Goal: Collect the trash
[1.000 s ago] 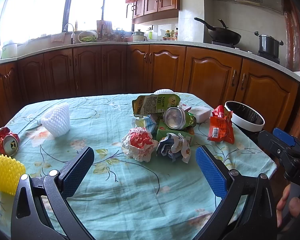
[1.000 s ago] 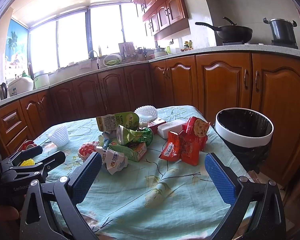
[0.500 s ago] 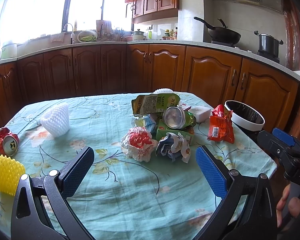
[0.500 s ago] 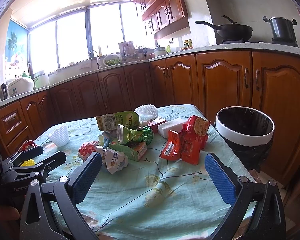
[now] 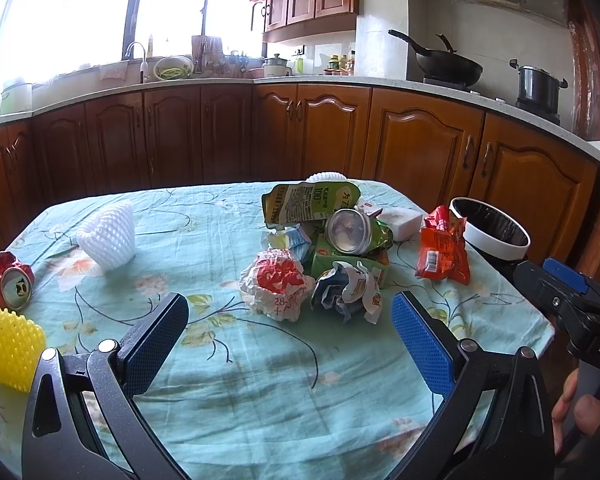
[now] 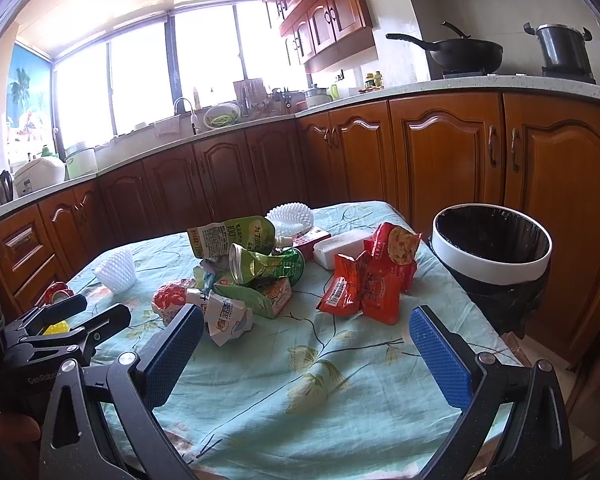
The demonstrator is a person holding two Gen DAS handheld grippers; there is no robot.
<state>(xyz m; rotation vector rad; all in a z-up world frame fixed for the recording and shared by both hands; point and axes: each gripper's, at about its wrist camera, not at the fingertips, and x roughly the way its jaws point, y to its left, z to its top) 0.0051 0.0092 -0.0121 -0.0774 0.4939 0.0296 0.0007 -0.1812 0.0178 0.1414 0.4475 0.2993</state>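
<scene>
A pile of trash lies mid-table: a crumpled red-and-white wrapper (image 5: 278, 284), crumpled paper (image 5: 346, 290), a crushed green can (image 5: 350, 232) and a green pouch (image 5: 310, 202). Red snack bags (image 6: 374, 276) stand near the table's right edge. A crushed red can (image 5: 8, 280) lies at far left. A white-rimmed bin (image 6: 492, 248) with a black liner stands beside the table at right. My left gripper (image 5: 290, 330) is open and empty, short of the pile. My right gripper (image 6: 306, 338) is open and empty, short of the red bags.
A white foam net (image 5: 108, 236) and a yellow foam net (image 5: 8, 348) lie on the floral tablecloth (image 5: 228, 380). A white foam box (image 6: 340, 248) sits behind the red bags. Wooden cabinets (image 5: 420, 152) ring the room behind the table.
</scene>
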